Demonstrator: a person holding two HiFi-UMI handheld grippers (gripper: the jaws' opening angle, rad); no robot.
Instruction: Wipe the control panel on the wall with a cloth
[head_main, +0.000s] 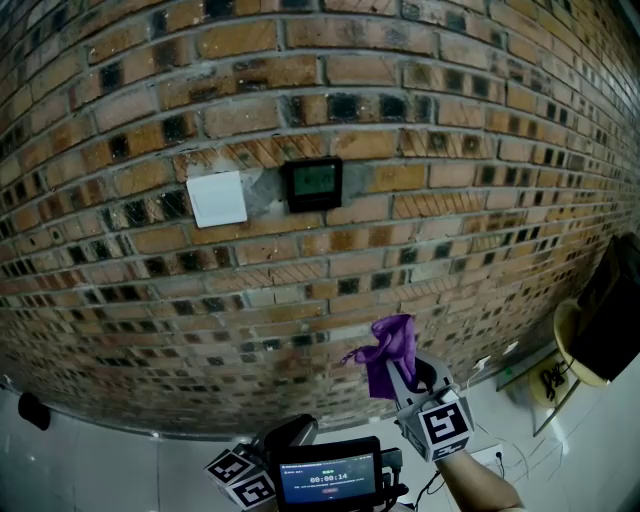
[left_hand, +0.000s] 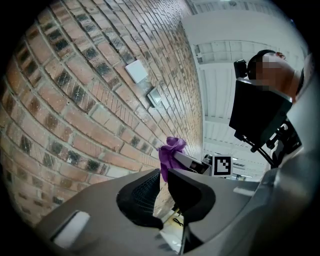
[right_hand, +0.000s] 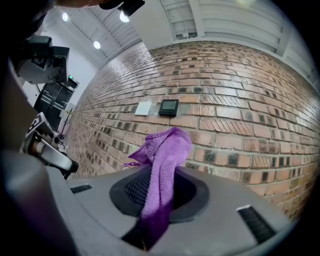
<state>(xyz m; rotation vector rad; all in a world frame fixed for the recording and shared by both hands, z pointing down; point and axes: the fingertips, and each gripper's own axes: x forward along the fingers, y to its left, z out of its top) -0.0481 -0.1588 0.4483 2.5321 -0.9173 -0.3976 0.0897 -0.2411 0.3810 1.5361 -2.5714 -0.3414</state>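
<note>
The black control panel (head_main: 313, 183) with a greenish screen is set in the brick wall, right of a white switch plate (head_main: 217, 198). My right gripper (head_main: 400, 372) is shut on a purple cloth (head_main: 389, 352) and held low, well below and right of the panel. In the right gripper view the cloth (right_hand: 162, 170) hangs out between the jaws, with the panel (right_hand: 169, 106) far ahead. My left gripper (head_main: 285, 438) sits at the bottom edge, its jaws nearly together with nothing between them (left_hand: 161, 192). The left gripper view shows the panel (left_hand: 154, 97) and the cloth (left_hand: 169, 155).
The brick wall (head_main: 420, 250) fills the head view. A white floor (head_main: 110, 460) runs along its foot. A dark object on a pale round stand (head_main: 600, 330) stands at the right, with cables (head_main: 505, 460) on the floor beside it. A small screen (head_main: 328, 480) is mounted near the left gripper.
</note>
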